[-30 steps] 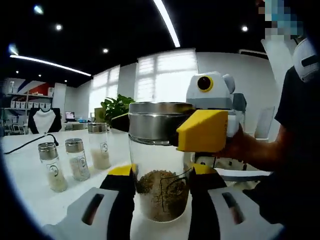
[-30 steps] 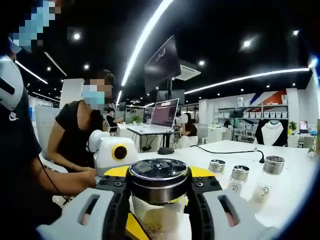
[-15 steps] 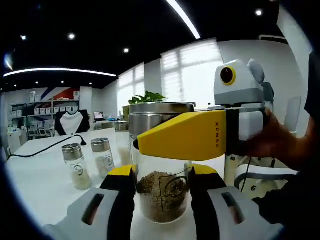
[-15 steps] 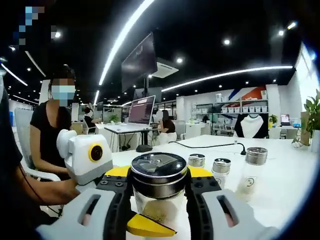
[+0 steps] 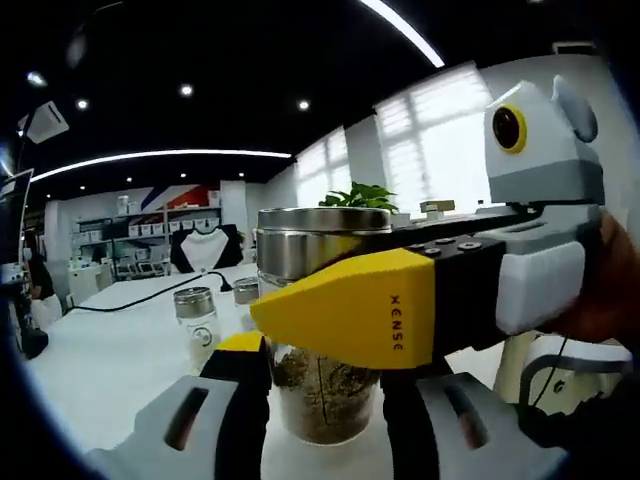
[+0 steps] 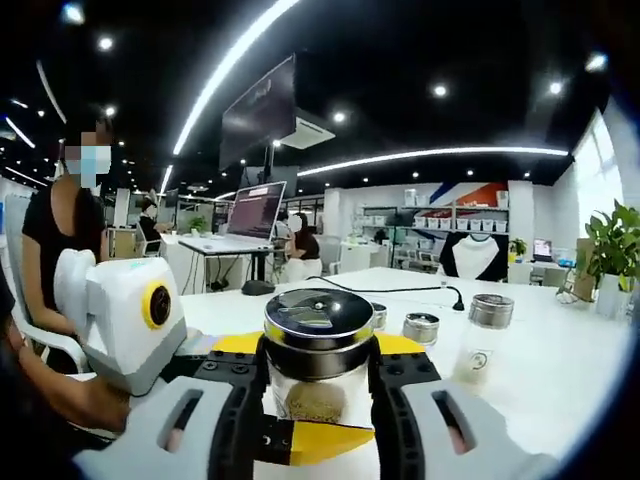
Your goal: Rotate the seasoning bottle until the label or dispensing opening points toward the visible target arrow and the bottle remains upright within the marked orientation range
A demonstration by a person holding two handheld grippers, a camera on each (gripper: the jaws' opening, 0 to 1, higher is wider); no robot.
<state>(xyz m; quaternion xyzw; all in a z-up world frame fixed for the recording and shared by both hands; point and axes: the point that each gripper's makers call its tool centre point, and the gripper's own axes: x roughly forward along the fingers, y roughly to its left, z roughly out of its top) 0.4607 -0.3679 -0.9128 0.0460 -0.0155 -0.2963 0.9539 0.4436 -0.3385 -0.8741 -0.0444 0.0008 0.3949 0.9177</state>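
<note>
The seasoning bottle is a clear glass jar with a steel lid, upright on the white table, with brown seasoning in its bottom. My left gripper is shut on its lower glass body, one jaw on each side. My right gripper reaches in from the right, and its yellow jaw crosses the bottle's neck. In the right gripper view the bottle stands at centre with my right gripper shut on it just under the lid. My left gripper comes in from the left lower down. No arrow or label mark is visible.
Three small steel-capped shakers stand further back on the table; two of the shakers appear in the left gripper view. A black cable trails across the table. A potted plant stands far right. People sit at left.
Both cameras have swung round with the bottle, so the room has slid sideways. In the left gripper view the right gripper's yellow jaw now crosses the bottle's front. Both grips hold as before.
</note>
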